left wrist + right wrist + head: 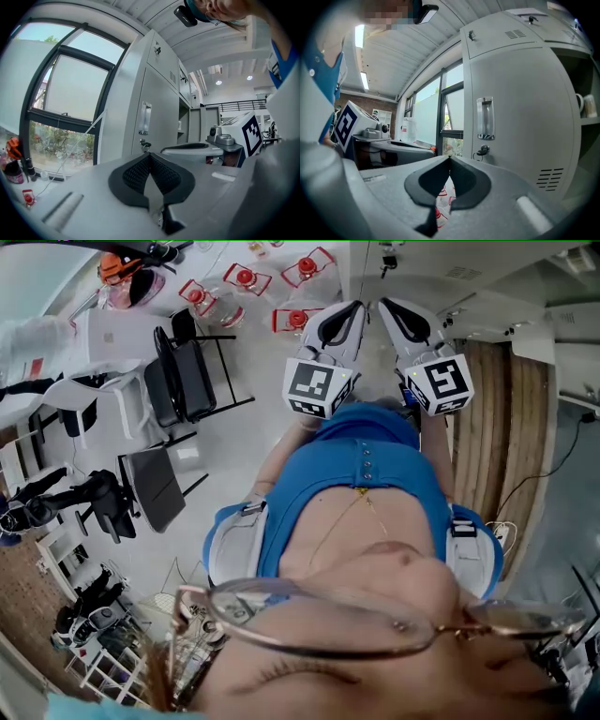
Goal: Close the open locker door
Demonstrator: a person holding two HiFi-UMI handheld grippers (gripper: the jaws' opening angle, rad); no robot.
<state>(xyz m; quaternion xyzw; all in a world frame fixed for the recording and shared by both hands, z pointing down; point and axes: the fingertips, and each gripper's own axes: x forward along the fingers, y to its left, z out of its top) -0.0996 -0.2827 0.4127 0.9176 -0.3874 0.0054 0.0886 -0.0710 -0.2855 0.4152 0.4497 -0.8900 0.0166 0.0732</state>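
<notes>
A tall grey locker [157, 103] stands ahead of both grippers. In the right gripper view its shut door [520, 117] carries a recessed handle [485, 119] with a key [482, 151] in the lock below. Beside that door an open compartment [586, 89] shows a shelf with a white mug [583, 106]. The left gripper view shows this opening [183, 123] past the handle [145, 118]. My left gripper [150, 154] and right gripper [450, 158] are both shut on nothing, held side by side [352, 307] [389, 306] away from the locker.
Black chairs [187, 371] and white tables [112, 334] stand to the left. Red-and-white markers [246, 277] lie on the floor by the window [65, 93]. A wooden strip [497, 418] and a cable [525, 488] lie on the right.
</notes>
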